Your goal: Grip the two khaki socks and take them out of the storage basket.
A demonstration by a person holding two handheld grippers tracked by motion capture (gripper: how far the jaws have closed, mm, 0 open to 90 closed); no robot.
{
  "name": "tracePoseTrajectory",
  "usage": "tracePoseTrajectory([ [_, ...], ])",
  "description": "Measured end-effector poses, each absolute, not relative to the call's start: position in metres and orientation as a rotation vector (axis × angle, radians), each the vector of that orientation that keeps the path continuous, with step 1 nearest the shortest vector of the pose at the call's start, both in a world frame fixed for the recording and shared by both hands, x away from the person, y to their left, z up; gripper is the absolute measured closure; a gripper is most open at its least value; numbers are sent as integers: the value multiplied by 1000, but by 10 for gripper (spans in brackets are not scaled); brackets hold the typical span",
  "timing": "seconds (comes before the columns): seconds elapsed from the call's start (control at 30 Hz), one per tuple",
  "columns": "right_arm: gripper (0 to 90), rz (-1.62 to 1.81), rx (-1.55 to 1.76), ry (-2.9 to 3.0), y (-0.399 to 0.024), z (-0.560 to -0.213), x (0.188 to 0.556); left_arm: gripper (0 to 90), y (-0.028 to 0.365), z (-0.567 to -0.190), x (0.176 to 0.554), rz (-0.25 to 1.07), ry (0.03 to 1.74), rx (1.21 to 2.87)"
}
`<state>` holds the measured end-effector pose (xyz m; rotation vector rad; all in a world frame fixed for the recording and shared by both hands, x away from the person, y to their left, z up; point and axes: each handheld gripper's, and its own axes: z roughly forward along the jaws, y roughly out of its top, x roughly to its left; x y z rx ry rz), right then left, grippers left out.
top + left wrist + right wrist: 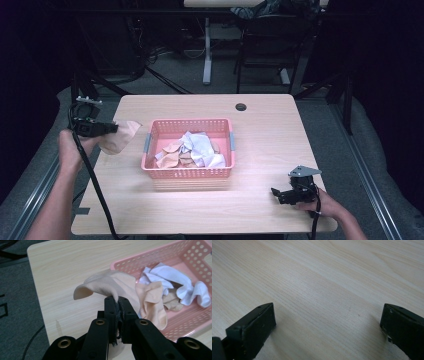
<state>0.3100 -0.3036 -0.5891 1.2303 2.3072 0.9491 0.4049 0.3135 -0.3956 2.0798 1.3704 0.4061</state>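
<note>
A pink perforated basket (150, 160) stands mid-table and holds several crumpled white and beige socks (192, 150). My left gripper (112, 128) hangs left of the basket, above the table's left edge, shut on a beige sock (120, 137) that droops from its jaws. In the left gripper view the jaws pinch the beige sock (110, 286) at their tips (117, 300), with the basket (172, 255) and its socks (172, 277) just beyond. My right gripper (276, 192) rests low near the table's front right, open, with only bare wood (324, 290) between its fingers (259, 320).
The light wooden table (270, 135) has a round cable hole (241, 106) at the back. Grey floor, dark stands and table legs (206, 60) lie beyond. A black cable (95, 185) trails from the left gripper down across the table's left front.
</note>
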Motion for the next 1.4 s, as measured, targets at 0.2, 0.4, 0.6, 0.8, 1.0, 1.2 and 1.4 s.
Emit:
tracePoseTrajectory([
  [0.2, 0, 954, 1227, 2302, -304, -590, 310, 863, 321, -411, 403, 407, 1409, 2076],
  [0.4, 0, 949, 1230, 2307, -304, -589, 310, 863, 324, -433, 404, 393, 1456, 2088],
  [0.6, 0, 951, 1231, 2304, -303, -589, 310, 863, 328, -465, 409, 360, 1522, 2095],
  [0.8, 0, 953, 1229, 2303, -303, -590, 310, 863, 326, -497, 415, 297, 1567, 2099],
  [1.0, 0, 950, 1232, 2304, -303, -589, 310, 862, 323, -516, 417, 246, 1584, 2109],
  [1.2, 0, 950, 1232, 2304, -303, -589, 310, 724, 324, -525, 418, 215, 1588, 2098],
  [1.4, 0, 953, 1228, 2304, -304, -589, 310, 333, 324, -493, 405, 303, 1542, 2065],
])
